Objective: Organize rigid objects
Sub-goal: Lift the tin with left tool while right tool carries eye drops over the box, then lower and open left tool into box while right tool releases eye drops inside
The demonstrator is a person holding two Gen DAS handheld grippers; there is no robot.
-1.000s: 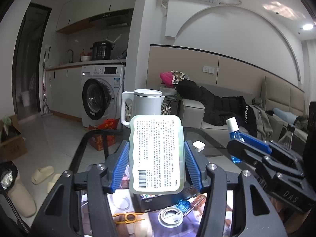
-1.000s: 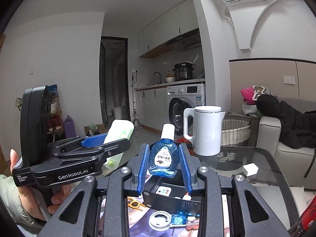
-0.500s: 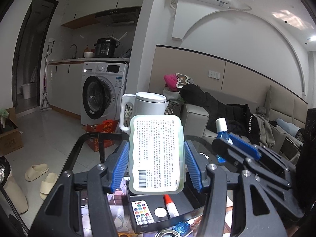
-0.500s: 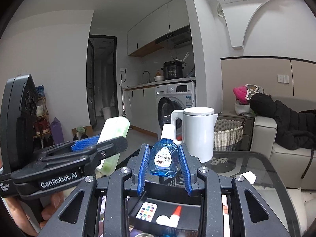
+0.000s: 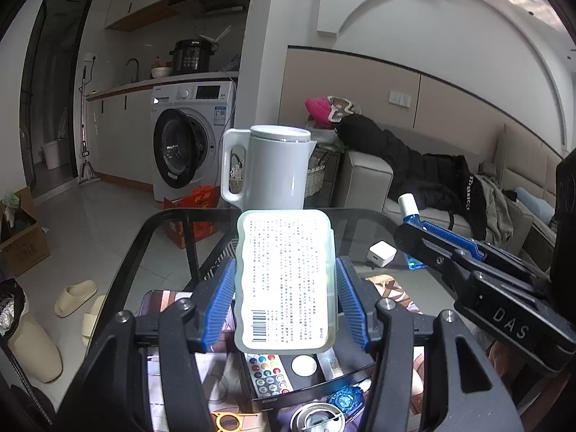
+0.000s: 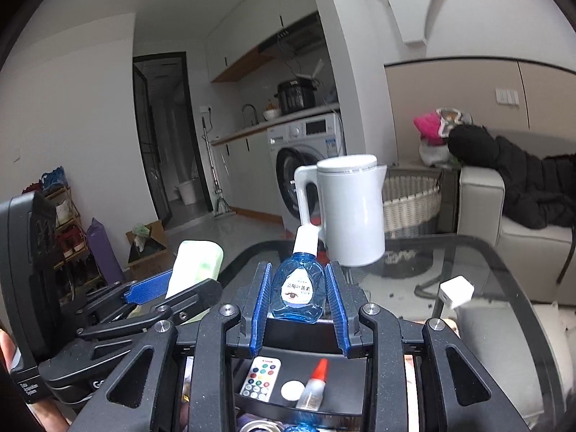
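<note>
My left gripper (image 5: 286,284) is shut on a pale green flat case with a printed label (image 5: 286,280), held upright above a black tray (image 5: 345,367). The tray holds a small white remote (image 5: 266,374), a white disc (image 5: 304,365) and a small glue bottle (image 6: 313,385). My right gripper (image 6: 298,295) is shut on a small blue eye-drop bottle with a white cap (image 6: 298,291), held upright over the same tray (image 6: 345,370). Each gripper shows in the other's view: the right one (image 5: 424,237), the left one (image 6: 172,288).
A white kettle (image 5: 266,169) stands at the far edge of the glass table (image 6: 486,266). A small white cube charger (image 5: 382,252) lies to the right. A metal ring (image 5: 316,417) and an orange piece (image 5: 226,419) lie in front of the tray. A sofa (image 5: 367,183) stands behind.
Both grippers have moved forward over the black tray with their objects still held, so the tray's contents now show under them. The kettle looks closer.
</note>
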